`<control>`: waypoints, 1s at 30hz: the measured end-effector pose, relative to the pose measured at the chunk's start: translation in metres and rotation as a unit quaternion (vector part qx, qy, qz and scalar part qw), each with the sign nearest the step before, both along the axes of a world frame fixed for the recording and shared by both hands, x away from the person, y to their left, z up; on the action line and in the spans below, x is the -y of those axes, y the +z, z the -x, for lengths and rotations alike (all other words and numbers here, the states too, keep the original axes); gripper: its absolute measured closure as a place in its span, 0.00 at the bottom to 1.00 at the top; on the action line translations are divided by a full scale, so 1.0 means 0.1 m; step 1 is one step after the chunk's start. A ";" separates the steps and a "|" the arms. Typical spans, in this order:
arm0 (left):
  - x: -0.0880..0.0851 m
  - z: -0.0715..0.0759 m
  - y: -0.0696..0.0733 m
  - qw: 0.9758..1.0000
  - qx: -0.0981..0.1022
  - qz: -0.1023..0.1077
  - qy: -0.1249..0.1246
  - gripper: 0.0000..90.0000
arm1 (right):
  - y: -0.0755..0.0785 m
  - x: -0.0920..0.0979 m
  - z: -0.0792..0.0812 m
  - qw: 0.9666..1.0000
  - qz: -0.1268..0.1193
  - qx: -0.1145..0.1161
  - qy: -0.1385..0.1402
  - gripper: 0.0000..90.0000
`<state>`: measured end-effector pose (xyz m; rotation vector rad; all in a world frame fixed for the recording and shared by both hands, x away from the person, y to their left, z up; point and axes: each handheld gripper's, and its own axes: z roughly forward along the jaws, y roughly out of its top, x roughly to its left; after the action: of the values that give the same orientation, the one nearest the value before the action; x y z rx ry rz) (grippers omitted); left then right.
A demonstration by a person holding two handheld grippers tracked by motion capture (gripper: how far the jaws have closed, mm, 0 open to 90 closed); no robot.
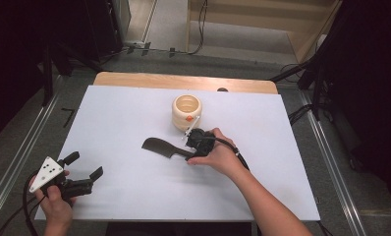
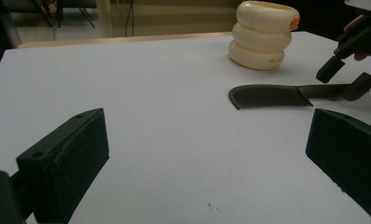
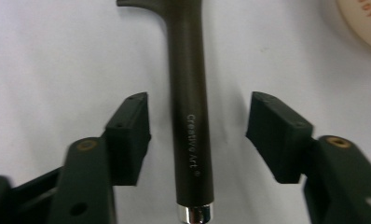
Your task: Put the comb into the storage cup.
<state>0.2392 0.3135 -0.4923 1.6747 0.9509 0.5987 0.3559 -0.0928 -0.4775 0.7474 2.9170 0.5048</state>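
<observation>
I am looking down on a white table (image 1: 134, 196) where a dark comb (image 1: 160, 147) lies flat near the middle, its toothed blade pointing to the left and its slim handle running right toward my right gripper (image 1: 199, 141). In the right gripper view the comb's handle (image 3: 189, 102) lies between the two black pads with bare table showing on each side, so the jaws are part-way in and not yet pressing on it. I judge the comb light and stiff, a hard plastic piece with a smooth, rounded handle that could slip or roll under a loose pinch; the fine teeth (image 2: 267, 98) look the most breakable part, so the straight handle, a little above its shiny metal end cap (image 3: 195, 213), seems the place to grip. A cream ribbed cup (image 1: 186, 112) shaped like three stacked rings stands just behind the right gripper, with a small orange mark on its side. My left gripper (image 1: 83, 172) rests low at the near left of the table, well apart from the comb, its jaws spread wide and empty. The white lettering on the handle reads roughly as "Creative Art"; the comb's blade is cut off at the top of the right gripper view, the cup's inside is hard to make out, and the surroundings beyond the table are dark.
</observation>
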 end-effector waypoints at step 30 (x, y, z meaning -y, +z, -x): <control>0.00 -0.01 0.00 1.000 -0.002 0.000 -0.002 0.00 | -0.03 -0.08 0.03 1.000 0.014 -0.005 0.026 0.78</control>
<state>0.2397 0.3135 -0.4923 1.6786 0.9514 0.5933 0.3533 -0.0847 -0.4800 0.6748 2.9523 0.4656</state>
